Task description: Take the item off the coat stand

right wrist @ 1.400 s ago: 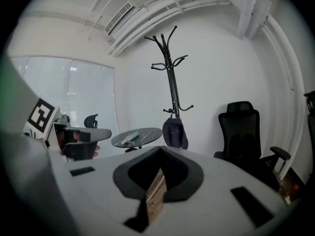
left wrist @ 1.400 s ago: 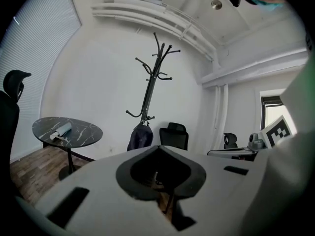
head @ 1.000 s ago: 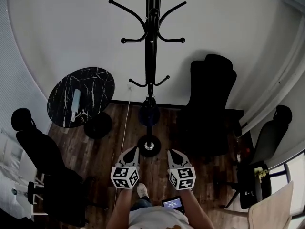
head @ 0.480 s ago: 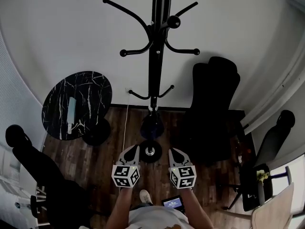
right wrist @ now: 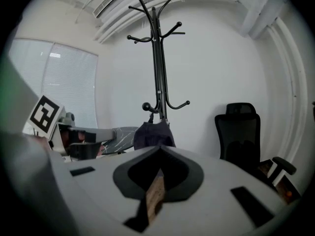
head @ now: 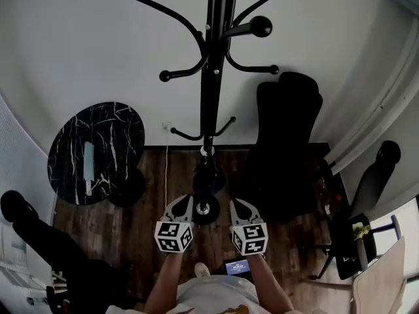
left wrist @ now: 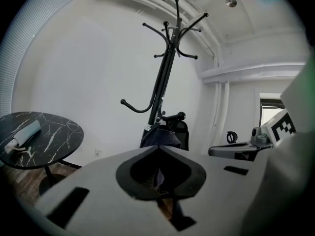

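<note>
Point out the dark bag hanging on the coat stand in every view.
Head view: dark bag at centre, low on the stand, over the wood floor.
Left gripper view: centre, just below the middle.
Right gripper view: centre, just below the middle.
Shared landmark: the coat stand pole directly above it.

Floor (head: 134, 224) open to coat stand (head: 211, 77), table (head: 108, 139) left, chair (head: 288, 129) right
</note>
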